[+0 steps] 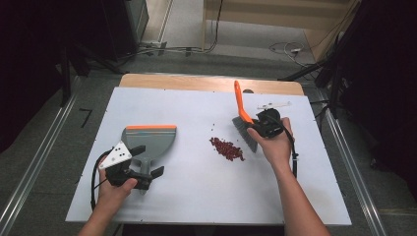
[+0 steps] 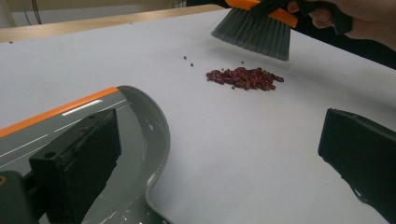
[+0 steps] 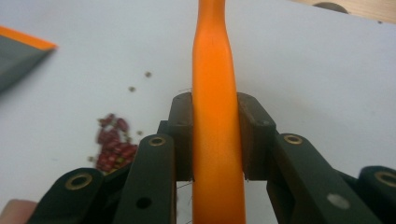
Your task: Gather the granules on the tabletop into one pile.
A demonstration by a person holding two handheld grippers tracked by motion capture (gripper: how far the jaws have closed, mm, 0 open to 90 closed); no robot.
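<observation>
Two tools, one pile: we read this as sweeping the red beans (image 1: 227,149) into the dustpan (image 1: 149,139). The right gripper (image 1: 265,124) has its jaws pressed tight on the orange handle of the brush (image 1: 242,113); the right gripper view shows the handle (image 3: 215,116) squeezed between both pads. The bristles (image 2: 254,30) hang just above the white table (image 1: 196,191), on the far-right side of the pile, close to it but not touching.

The left gripper (image 1: 147,172) has its jaws spread wide, one on each side of the dustpan's grey handle, nothing pinched yet as far as we can tell. In the left gripper view one jaw sits over the pan body (image 2: 140,140) and the other stands well apart over bare table.

Key relation: the beans (image 2: 245,78) lie between brush and pan. The pan is to the left of the pile with a clear stretch of table between them, and its orange lip (image 1: 151,127) faces the far edge of the table, not the beans. The pile's long axis runs diagonally from upper left to lower right. The right hand is the nearer one to the beans. We judge the sweep would go leftward, and the pan likely needs gripping and turning so its lip meets the beans. A few stray bits (image 2: 187,60) sit beyond the pile.
</observation>
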